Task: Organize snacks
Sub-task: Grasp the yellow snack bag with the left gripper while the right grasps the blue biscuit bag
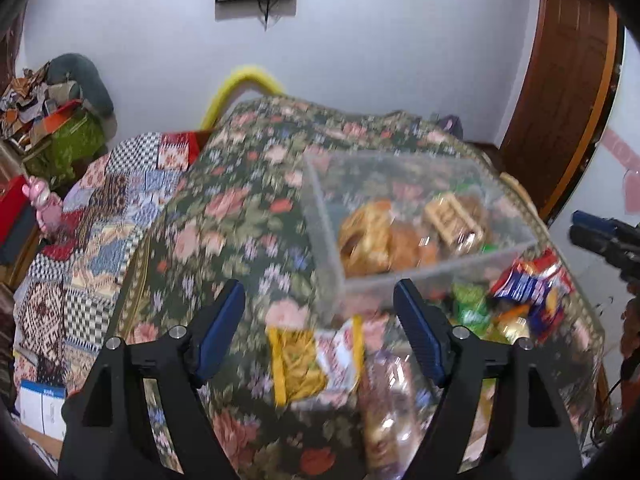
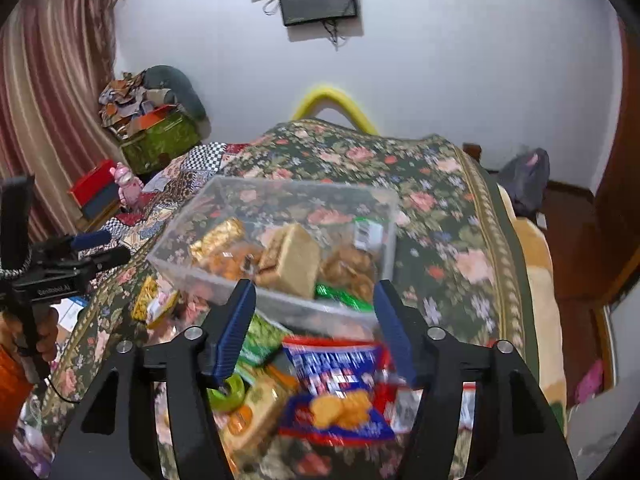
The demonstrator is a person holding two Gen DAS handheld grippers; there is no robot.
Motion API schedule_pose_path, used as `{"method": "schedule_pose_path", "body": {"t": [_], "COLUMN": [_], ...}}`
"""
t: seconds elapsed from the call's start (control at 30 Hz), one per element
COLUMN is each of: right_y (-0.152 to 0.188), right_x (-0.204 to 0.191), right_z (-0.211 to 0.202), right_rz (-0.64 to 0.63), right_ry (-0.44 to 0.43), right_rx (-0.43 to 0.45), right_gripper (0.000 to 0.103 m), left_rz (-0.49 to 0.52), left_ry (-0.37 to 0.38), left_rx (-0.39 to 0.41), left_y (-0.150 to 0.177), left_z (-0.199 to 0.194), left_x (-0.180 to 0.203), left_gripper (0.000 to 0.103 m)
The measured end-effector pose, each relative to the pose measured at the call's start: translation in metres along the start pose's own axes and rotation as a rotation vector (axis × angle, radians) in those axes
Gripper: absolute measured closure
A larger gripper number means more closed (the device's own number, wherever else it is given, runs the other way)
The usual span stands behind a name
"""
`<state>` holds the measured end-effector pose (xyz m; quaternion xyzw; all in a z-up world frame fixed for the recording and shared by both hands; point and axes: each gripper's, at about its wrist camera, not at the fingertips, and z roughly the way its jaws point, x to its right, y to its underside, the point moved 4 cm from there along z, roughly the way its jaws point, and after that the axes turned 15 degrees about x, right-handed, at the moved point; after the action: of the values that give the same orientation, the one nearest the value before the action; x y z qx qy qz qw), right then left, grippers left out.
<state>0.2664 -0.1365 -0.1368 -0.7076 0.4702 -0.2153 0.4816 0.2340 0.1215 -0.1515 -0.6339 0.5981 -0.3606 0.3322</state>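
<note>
A clear plastic box (image 1: 320, 216) (image 2: 276, 304) stands on the floral cloth and holds several wrapped snacks (image 1: 372, 236) (image 2: 292, 260). Loose snacks lie in front of it: a yellow packet (image 1: 296, 364) (image 2: 150, 300), a blue and red biscuit pack (image 1: 532, 292) (image 2: 340, 388), green packets (image 1: 472, 304) (image 2: 256, 336) and a clear bag (image 1: 392, 400). My left gripper (image 1: 320, 304) is open and empty above the yellow packet. My right gripper (image 2: 314, 304) is open and empty above the biscuit pack; it also shows at the right edge of the left wrist view (image 1: 600, 240).
The floral cloth (image 1: 240, 208) (image 2: 440, 208) covers a raised surface that drops off on the left to a patchwork blanket (image 1: 92, 240). Boxes and clutter (image 1: 52, 120) sit at the far left. A wooden door (image 1: 560, 100) is at the right.
</note>
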Motion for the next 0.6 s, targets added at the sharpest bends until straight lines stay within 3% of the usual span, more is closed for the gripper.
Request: {"method": "schedule_pose_path", "body": {"t": [0.13,0.3,0.6], "right_y": [0.021,0.046,0.073], "right_x": [0.012,0.023,0.023], "right_z": [-0.006,-0.007,0.010], "right_rz": [0.019,0.036,0.093], "right_ry": [0.026,0.058,0.032], "right_rx": [-0.040,-0.086,-0.145], "right_gripper": [0.043,0.023,0.022], "left_rz": [-0.015,-0.019,-0.007], "left_ry": [-0.001,-0.002,-0.016], "left_rx": [-0.033,-0.058,-0.121], "left_y": [0.022,0.042,0.064], "left_z": [0.003,0.011,0.038], "left_x": [-0.003,-0.002,0.001], "left_gripper": [0.018,0.011,0.011]}}
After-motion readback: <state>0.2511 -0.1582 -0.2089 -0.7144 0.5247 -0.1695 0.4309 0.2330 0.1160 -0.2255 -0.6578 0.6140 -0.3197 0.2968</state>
